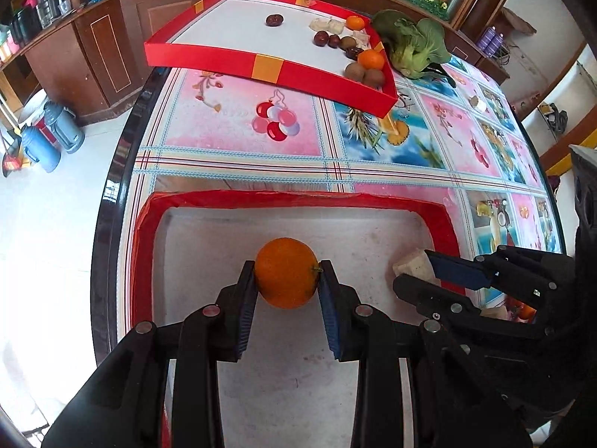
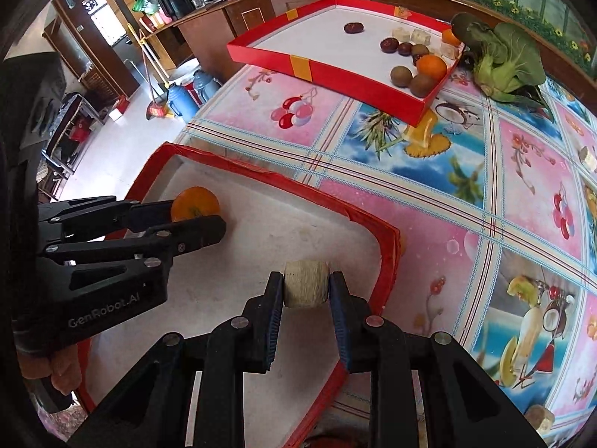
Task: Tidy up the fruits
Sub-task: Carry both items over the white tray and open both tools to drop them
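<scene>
A: What's on the desk?
B: Two red trays; the near tray sits under both tongs.
A: And the grips?
B: Left tongs are clamped on an orange; right tongs are clamped on a pale beige chunk, both over the near tray.

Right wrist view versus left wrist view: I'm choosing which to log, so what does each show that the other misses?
Only the right wrist view shows the hand holding the left gripper, plus a beige block at the table's near edge. Only the left shows the orange's stem against a pad. Both show the right gripper shut on a beige cube, the near tray and the far fruit tray.
</scene>
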`<state>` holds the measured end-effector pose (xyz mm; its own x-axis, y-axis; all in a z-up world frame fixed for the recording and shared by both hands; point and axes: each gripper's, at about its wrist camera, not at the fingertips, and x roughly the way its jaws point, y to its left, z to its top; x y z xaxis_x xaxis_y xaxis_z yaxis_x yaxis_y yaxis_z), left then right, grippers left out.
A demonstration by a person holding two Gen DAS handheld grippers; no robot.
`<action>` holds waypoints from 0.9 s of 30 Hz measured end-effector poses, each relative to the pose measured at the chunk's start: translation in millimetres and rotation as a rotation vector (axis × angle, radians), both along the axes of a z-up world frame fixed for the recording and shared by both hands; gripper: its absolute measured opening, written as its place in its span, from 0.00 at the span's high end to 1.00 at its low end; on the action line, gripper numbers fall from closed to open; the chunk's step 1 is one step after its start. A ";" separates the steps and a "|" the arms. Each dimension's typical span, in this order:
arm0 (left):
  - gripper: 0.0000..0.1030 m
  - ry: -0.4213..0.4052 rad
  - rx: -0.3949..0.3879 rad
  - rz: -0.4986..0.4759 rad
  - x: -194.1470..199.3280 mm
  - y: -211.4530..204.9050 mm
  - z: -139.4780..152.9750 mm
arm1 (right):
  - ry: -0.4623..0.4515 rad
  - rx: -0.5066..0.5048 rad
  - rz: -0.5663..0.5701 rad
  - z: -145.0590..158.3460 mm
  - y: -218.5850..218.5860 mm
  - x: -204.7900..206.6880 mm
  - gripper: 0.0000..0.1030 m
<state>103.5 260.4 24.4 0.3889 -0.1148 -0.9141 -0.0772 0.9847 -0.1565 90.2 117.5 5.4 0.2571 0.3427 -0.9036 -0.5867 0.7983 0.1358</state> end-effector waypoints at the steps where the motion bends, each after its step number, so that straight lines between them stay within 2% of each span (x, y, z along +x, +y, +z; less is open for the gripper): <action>1: 0.71 0.001 0.004 -0.003 0.8 -0.5 0.1 | 0.001 -0.004 -0.004 -1.7 -0.6 1.1 0.75; 6: 0.68 0.000 0.005 -0.003 1.8 -1.1 0.5 | -0.006 -0.003 -0.011 -2.5 -0.6 1.0 0.75; 7: 0.61 0.001 0.004 -0.004 1.8 -1.7 0.5 | -0.006 -0.001 -0.014 -2.0 -1.0 0.8 0.74; 8: 0.47 0.003 0.010 -0.003 1.7 -2.7 0.6 | -0.005 0.004 -0.017 -1.4 -1.5 0.7 0.73; 10: 0.34 0.000 0.020 0.011 1.8 -2.8 1.0 | -0.011 0.013 -0.019 1.4 -3.0 -1.3 0.70; 11: 0.32 -0.005 0.013 0.021 1.5 -1.7 1.3 | -0.020 0.010 -0.017 2.9 -3.5 -3.3 0.69; 14: 0.32 0.002 -0.011 0.051 0.0 2.3 0.9 | -0.046 0.011 -0.024 9.5 -6.6 -8.5 0.61; 19: 0.32 0.005 0.026 0.046 -5.8 -3.0 4.3 | -0.056 0.046 -0.041 23.8 -20.3 -15.9 0.57; 22: 0.31 0.010 0.045 0.038 -12.6 -11.1 8.5 | -0.070 0.054 -0.042 32.4 -29.3 -24.5 0.45; 23: 0.28 0.012 0.051 0.035 -16.2 -14.6 10.4 | -0.076 0.057 -0.037 35.2 -33.4 -29.0 0.43; 27: 0.27 0.016 0.068 0.031 -29.3 -28.4 15.5 | -0.088 0.056 -0.023 41.0 -46.5 -44.9 0.35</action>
